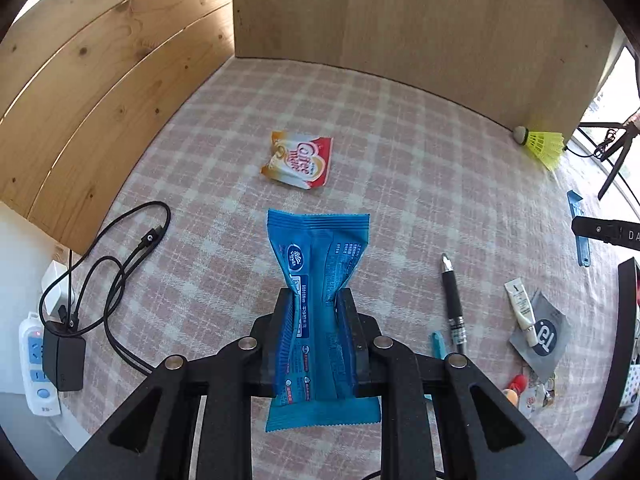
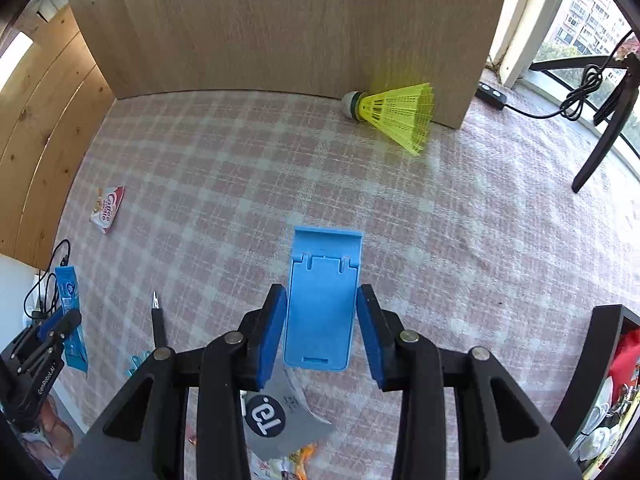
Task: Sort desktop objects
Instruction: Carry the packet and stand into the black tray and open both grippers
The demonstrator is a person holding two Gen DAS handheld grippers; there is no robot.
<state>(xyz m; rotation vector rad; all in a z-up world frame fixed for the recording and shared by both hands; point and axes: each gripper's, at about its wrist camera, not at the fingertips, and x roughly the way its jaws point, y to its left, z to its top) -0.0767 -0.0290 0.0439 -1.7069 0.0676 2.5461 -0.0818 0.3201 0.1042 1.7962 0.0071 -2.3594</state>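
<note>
Table [image 1: 400, 128]: coffee sachet [image 1: 298, 159] lies toward the back-left corner. Shuttlecock [image 2: 394, 114] rests against the back panel [image 2: 280, 24]. Pen [image 1: 453, 300] lies right of the wafer packet [image 1: 318, 264].

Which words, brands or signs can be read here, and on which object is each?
"Coffee mate": sachet.
"ta": grey packet.
"GenRobot.AI": left gripper.
"DA", cut off: black bar.
Blue wrapper, held in the left gripper: oval logo and fine print, too small to read.
White tube: unreadable.
</note>
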